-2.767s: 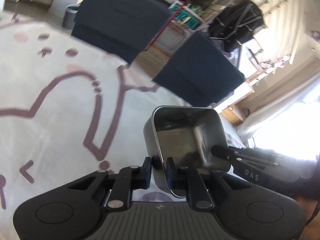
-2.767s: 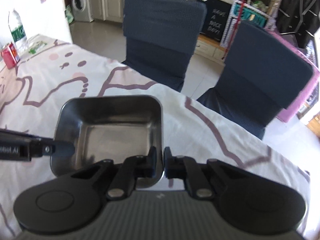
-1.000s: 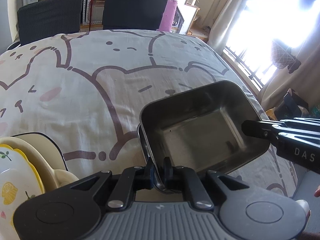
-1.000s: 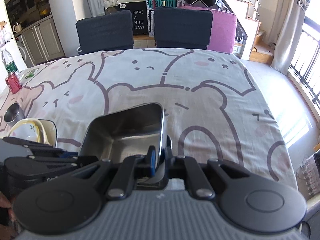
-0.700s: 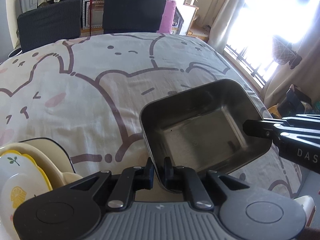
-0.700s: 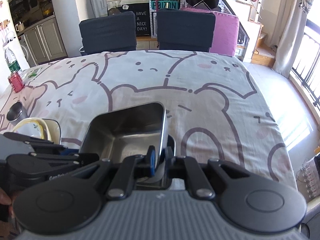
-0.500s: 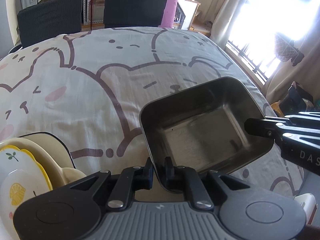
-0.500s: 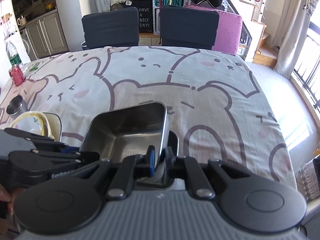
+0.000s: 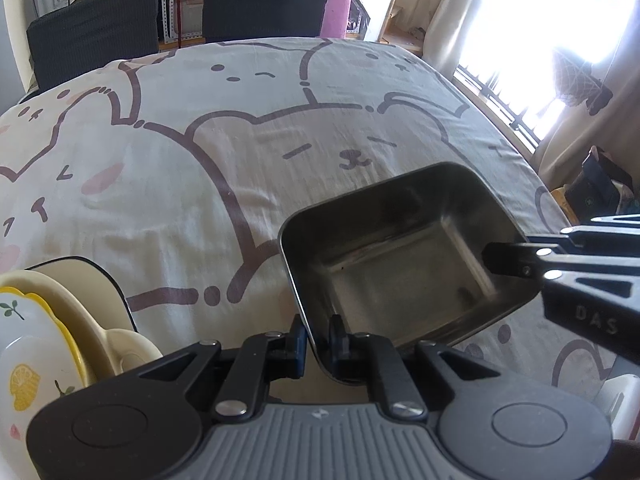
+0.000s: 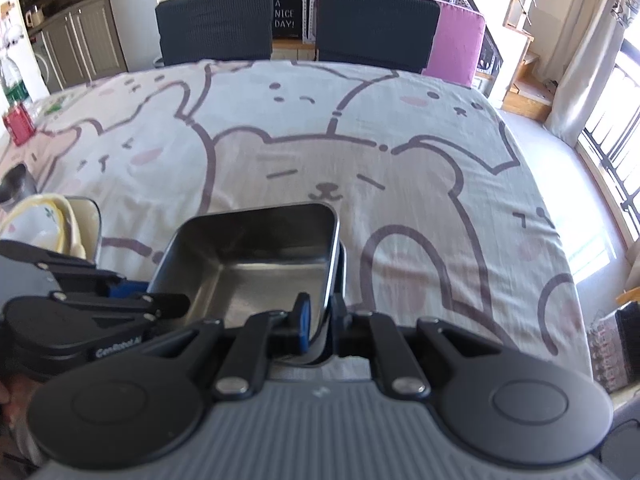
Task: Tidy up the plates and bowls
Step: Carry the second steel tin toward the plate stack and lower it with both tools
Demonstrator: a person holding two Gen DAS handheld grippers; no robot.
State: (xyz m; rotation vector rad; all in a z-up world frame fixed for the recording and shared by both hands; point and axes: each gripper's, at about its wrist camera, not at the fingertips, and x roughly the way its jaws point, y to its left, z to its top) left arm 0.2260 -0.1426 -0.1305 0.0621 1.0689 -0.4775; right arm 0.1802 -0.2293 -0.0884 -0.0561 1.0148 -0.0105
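I hold the steel tray [image 9: 404, 264] above the desk [image 9: 240, 140], one wall pinched in each pair of tongs, so it stays level. My left tongs [image 9: 319, 338] clench its near wall; my right tongs [image 10: 319, 318] clench the opposite wall. The stacked plates [image 9: 36, 344] wait at 8 o'clock, probably its destination.

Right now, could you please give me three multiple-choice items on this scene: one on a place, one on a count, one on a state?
1. Where is the yellow-rimmed plate relative to the steel tray?
A. to its left
B. inside it
C. to its right

2. How many grippers clamp the tray?
A. none
B. one
C. two

3. The tray is:
A. empty
B. full of food
C. upside down

Answers: 1 A, it stands at the left wrist view's left edge. 2 C, left gripper and right gripper each pinch a wall. 3 A, its bare bottom shows.
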